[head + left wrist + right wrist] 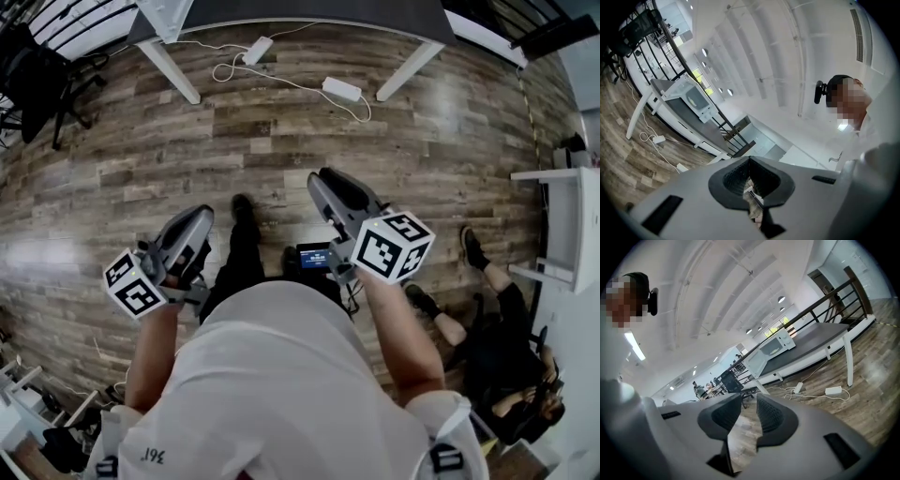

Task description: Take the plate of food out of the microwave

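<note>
Wood floor (281, 141) fills the head view, with a grey table (309, 11) on white legs at its far edge. The microwave (774, 345) stands on that table, well apart from both tools; the plate cannot be made out in any view. The left gripper (750, 161) has its jaws pressed together, nothing between them. The right gripper (749, 405) has its jaws slightly spread, with only floor showing in the gap. Each tool carries a cube (392, 246) printed with black-and-white square markers. Small dark print on the person's shirt (153, 457) is not legible, nor is the lit blue screen (313, 258) at the waist.
</note>
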`<act>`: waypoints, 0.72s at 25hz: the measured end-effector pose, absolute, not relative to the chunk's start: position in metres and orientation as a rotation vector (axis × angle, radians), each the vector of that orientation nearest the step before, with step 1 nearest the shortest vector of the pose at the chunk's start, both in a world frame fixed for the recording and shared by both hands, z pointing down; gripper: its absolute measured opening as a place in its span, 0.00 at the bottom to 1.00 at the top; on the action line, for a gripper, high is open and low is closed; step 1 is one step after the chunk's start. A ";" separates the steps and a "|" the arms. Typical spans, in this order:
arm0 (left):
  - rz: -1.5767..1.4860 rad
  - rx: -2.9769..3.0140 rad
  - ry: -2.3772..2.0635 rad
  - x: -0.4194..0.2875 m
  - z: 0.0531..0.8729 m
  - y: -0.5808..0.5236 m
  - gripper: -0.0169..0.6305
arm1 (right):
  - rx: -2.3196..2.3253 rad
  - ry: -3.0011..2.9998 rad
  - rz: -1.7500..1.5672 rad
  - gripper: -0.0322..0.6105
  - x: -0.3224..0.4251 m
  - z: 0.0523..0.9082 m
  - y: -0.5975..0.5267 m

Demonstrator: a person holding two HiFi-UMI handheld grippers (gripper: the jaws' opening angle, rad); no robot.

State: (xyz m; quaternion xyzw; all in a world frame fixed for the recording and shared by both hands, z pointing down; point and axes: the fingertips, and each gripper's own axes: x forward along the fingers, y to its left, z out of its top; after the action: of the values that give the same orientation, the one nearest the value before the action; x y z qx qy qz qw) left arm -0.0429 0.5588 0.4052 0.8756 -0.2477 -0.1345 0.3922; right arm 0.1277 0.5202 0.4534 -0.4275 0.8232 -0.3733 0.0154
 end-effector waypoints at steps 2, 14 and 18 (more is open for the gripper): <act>-0.331 2.226 -0.599 -0.047 0.406 0.532 0.03 | -1.359 2.536 -1.173 0.21 0.122 0.455 0.501; -0.266 2.220 -0.498 -0.109 0.406 0.362 0.03 | -1.506 2.446 -1.173 0.21 0.058 0.442 0.361; -0.251 2.230 -0.485 -0.115 0.412 0.357 0.03 | -1.534 2.431 -1.156 0.21 0.050 0.447 0.358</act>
State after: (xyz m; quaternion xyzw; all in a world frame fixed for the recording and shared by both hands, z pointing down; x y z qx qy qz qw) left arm -0.1146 0.3573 0.4123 0.8857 -0.1928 -0.0996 0.4104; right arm 0.0505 0.3580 0.4474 -0.4951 0.7844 -0.3730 0.0217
